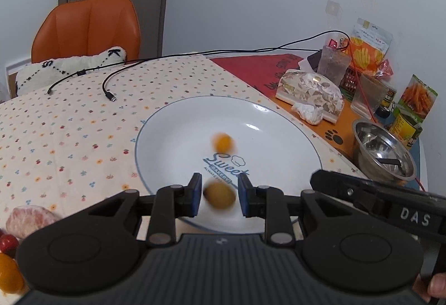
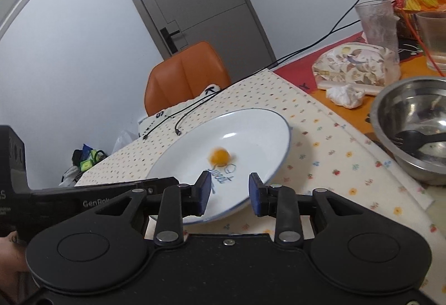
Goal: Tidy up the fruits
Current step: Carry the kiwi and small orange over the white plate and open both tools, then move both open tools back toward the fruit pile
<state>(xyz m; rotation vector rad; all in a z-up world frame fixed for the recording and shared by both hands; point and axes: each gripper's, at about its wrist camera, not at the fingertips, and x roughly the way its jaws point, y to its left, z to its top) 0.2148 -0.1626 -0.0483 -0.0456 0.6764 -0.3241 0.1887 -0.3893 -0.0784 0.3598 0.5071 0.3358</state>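
Fruit sorting is judged barely begun: one small orange fruit [image 1: 222,142] is seen blurred on the white plate [image 1: 172,120] ahead of the left claw [image 1: 219,195], whose jaws are spread around a second blurred yellow-brown fruit [image 1: 220,196] without gripping it. More fruit [image 1: 29,220] is left on the bench at its left. The right claw [image 2: 230,191] is spread, empty

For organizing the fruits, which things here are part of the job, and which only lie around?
Job: plate; orange fruit on it; yellow fruit between the open left tongs; peeled fruit; red fruit.

Lying about: steel bowl, tissue pack, cables, cups, snack bags.
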